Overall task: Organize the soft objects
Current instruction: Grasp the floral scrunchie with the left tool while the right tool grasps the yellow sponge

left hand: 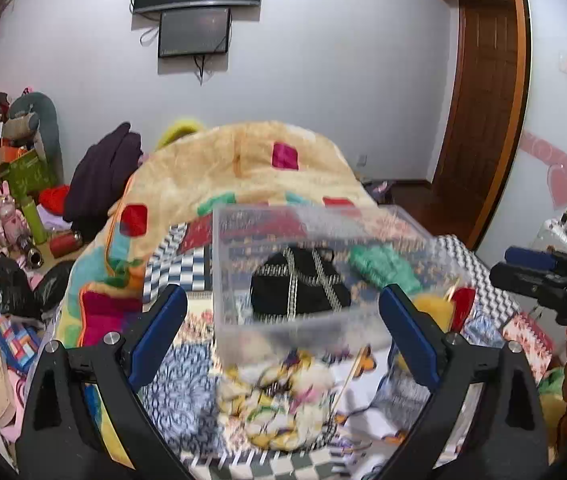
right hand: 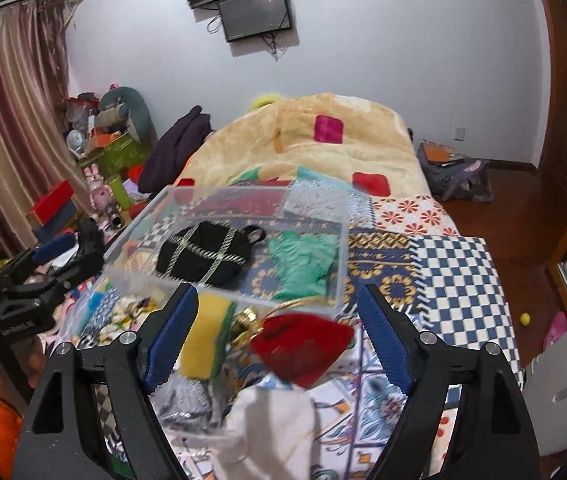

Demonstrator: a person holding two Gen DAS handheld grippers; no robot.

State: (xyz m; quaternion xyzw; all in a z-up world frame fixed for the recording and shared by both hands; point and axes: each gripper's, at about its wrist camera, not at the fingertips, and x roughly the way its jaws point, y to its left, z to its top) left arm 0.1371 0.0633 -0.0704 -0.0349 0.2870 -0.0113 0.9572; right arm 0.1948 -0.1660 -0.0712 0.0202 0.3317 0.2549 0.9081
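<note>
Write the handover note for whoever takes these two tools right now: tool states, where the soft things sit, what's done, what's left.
Left tool: open, empty, aimed at the clear plastic bin on the bed.
Right tool: open, empty, over the items in front of the bin.
In the bin: black pouch with silver trim and green cloth.
Outside the bin, on the patterned sheet: red pouch, yellow cloth, white fabric, floral bundle.
Done: two items binned.
Left: pick up the remaining loose items, likely the red pouch first, since it lies between the right tool's fingers.
</note>
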